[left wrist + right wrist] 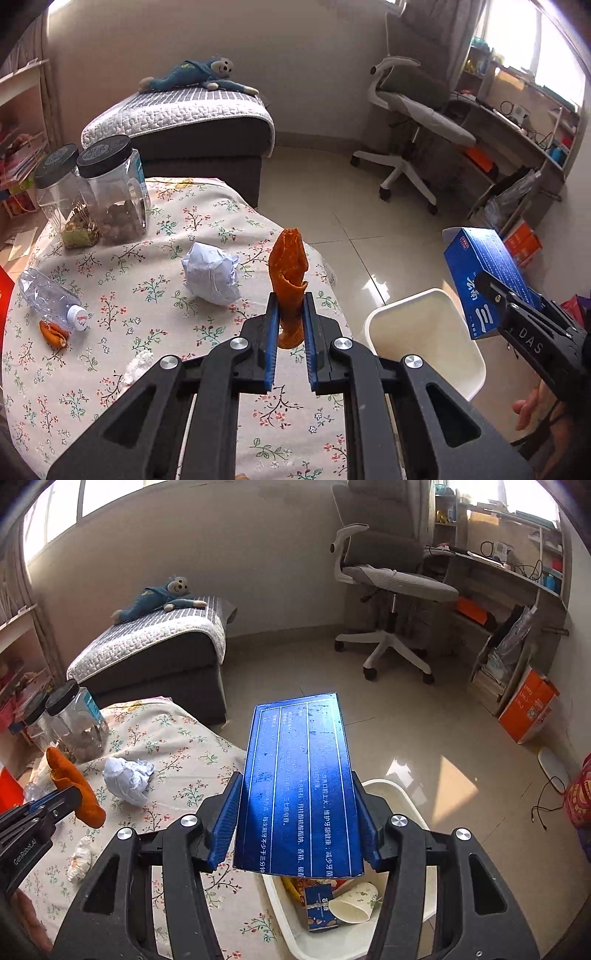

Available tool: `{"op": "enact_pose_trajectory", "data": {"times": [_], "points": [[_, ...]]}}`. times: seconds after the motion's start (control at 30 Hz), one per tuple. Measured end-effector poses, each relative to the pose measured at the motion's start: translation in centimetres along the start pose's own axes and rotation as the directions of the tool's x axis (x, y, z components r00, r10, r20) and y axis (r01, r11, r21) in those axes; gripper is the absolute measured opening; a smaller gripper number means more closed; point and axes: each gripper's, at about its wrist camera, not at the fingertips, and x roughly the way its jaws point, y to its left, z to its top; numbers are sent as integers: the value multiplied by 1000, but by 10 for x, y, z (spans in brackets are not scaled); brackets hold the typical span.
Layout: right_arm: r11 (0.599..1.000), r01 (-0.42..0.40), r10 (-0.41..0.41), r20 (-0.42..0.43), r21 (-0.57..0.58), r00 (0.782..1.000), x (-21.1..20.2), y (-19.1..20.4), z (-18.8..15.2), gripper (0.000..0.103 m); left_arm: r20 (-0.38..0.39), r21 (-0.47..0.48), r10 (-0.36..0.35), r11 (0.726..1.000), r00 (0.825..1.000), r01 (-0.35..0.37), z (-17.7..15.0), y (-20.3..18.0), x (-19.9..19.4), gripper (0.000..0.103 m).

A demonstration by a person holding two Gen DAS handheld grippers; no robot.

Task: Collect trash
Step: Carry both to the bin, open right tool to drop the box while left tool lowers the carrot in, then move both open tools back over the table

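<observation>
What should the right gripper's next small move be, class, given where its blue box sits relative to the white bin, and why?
Probably open the right gripper and drop the blue box. The box is clamped between its pads and, in the right wrist view, appears to hang over the open white bin, which already holds a paper cup and other trash. The left gripper, holding an orange peel, could follow.

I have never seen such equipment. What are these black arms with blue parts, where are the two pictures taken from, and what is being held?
No robot: a person holds two hand grippers, each carrying a camera that looks along its jaws. In the left view, the left gripper is shut on an orange peel. In the right view, the right gripper clamps a blue box over the white bin. On the flowered tablecloth lie crumpled paper, a plastic bottle and two jars.
</observation>
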Motion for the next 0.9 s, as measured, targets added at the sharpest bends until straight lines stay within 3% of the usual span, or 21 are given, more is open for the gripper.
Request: {"op": "enact_pose_trajectory", "data": {"times": [0.07, 0.13, 0.23, 0.43, 0.77, 0.83, 0.9], "points": [[1000, 17, -17, 0, 12, 1000, -1, -14, -1, 55, -5, 25, -23, 999, 1000, 23, -2, -16, 4, 13], [999, 38, -38, 11, 36, 999, -5, -26, -2, 72, -13, 49, -47, 998, 999, 47, -3, -33, 10, 13], [993, 66, -69, 30, 97, 997, -11, -52, -2, 80, -34, 74, -86, 993, 996, 88, -7, -57, 19, 13], [967, 143, -159, 60, 210, 985, -26, -102, -3, 88, -69, 109, -143, 983, 987, 150, -12, -100, 37, 13], [919, 266, -295, 60, 290, 954, -38, -154, -13, 91, -128, 157, -229, 956, 965, 248, -15, -172, 60, 14], [910, 284, -314, 54, 303, 948, -40, -160, -17, 93, -126, 171, -223, 955, 967, 242, -12, -183, 61, 22], [899, 305, -337, 52, 314, 940, -42, -163, -19, 95, -98, 188, -194, 960, 976, 210, -8, -190, 56, 53]]}}
